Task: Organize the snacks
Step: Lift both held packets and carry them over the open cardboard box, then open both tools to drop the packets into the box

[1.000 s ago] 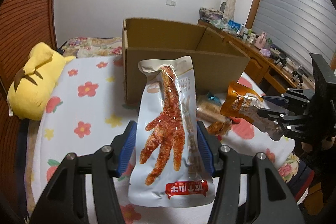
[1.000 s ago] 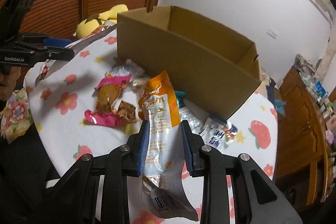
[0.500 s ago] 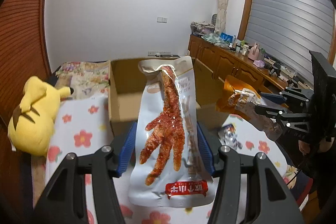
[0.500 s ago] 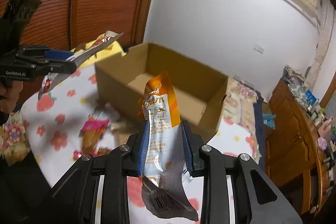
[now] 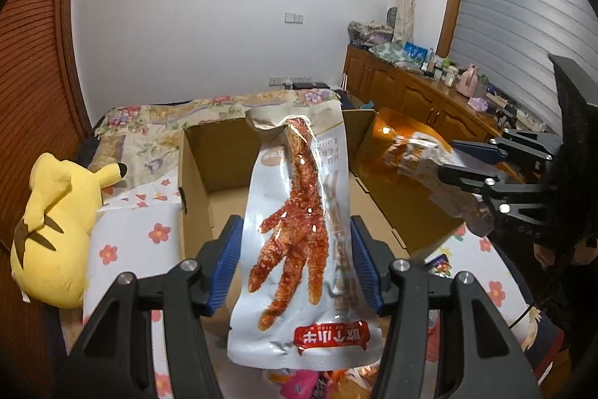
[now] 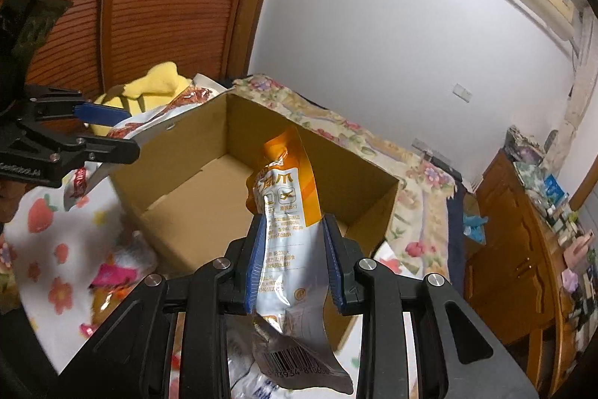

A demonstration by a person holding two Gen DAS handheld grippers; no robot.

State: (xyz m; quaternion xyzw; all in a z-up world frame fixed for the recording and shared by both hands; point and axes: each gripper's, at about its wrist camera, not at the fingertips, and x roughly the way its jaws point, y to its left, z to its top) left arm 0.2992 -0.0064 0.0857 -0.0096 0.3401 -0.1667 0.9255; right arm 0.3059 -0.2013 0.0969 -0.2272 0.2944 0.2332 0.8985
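Glossy white plastic is what the left gripper point(image 5: 295, 251) has between its blue-padded fingers point(image 5: 226, 262): a tall white snack pouch printed with a red chicken foot point(image 5: 299, 242), standing upright, pads pressed to both its edges, held in the air above the near wall of the open brown cardboard box point(image 5: 224, 174). Just past those fingers the box's bare floor shows, nothing in it that can be seen.

Over on the right, the right gripper point(image 6: 293, 262) is clamped on an orange-and-white snack pouch with a barcode at its lower end point(image 6: 286, 208); the orange top pokes up beyond the fingers point(image 6: 332, 260), the barcode end hangs below them. It too hovers over the box point(image 6: 194, 200), at the near corner. From the left camera that same pouch point(image 5: 407, 152) floats off to the right of the left fingers, in the right gripper point(image 5: 454, 157).

Below and behind the fingers, loose pink and orange snack packets point(image 6: 112, 277) lie on the white flower-printed bed sheet point(image 6: 41, 242). Left of the box rests a yellow plush toy with brown stripes point(image 5: 56, 223). Farther right, a wooden sideboard crowded with small items point(image 5: 422, 88) lines the wall.
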